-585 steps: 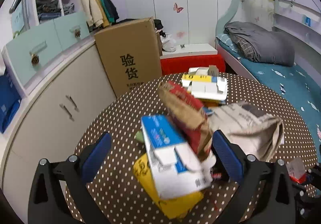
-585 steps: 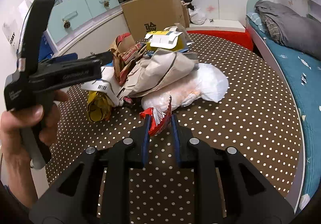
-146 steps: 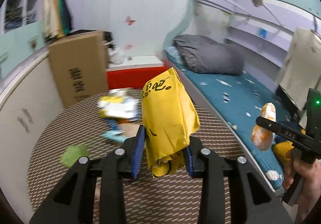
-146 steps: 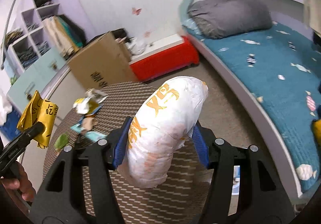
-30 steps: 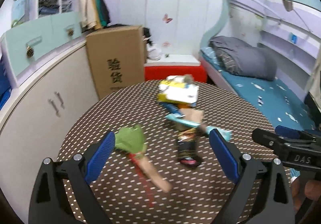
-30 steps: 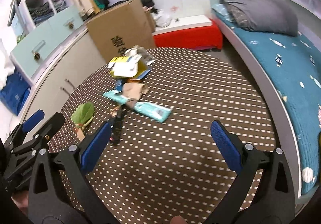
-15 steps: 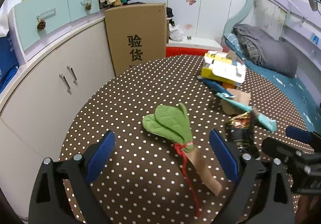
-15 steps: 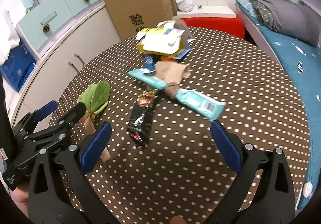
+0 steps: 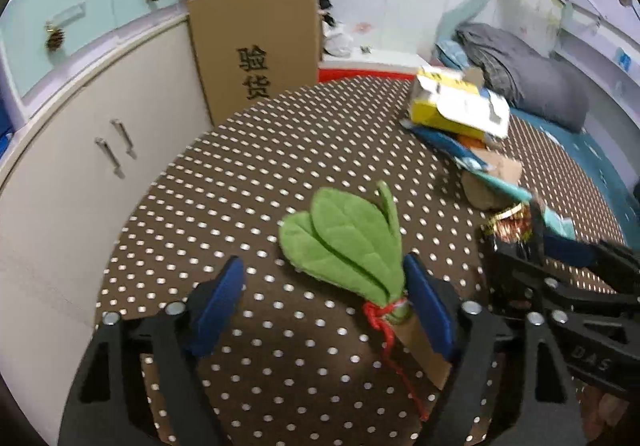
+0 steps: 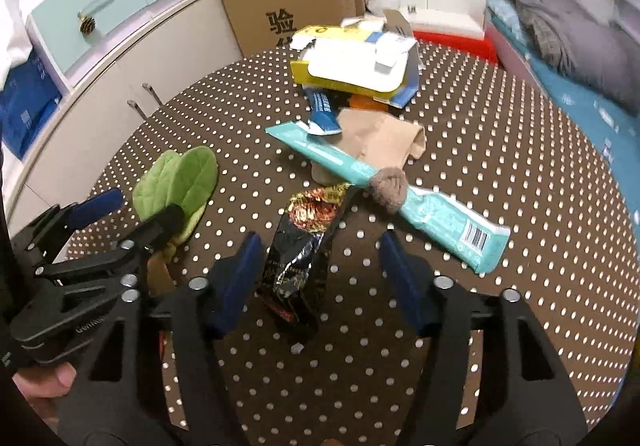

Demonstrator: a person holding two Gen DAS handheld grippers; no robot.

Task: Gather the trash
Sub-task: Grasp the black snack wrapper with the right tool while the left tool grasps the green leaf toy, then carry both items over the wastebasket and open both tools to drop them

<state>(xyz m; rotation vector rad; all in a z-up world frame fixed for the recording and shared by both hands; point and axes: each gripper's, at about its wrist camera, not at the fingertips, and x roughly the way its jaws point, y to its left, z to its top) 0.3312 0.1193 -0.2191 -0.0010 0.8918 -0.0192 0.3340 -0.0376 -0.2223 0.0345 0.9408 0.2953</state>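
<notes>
On the dotted desk both claws hang spread, gripping nothing; left claw straddles the green leaf bundle, right claw straddles the black foil wrapper; teal packet and yellow carton lie beyond. Risk, as I judge: left claw's right pad sits close against the stem, so closing may nudge the bundle aside; claws crowd each other; no bin visible; carton contents hidden.
</notes>
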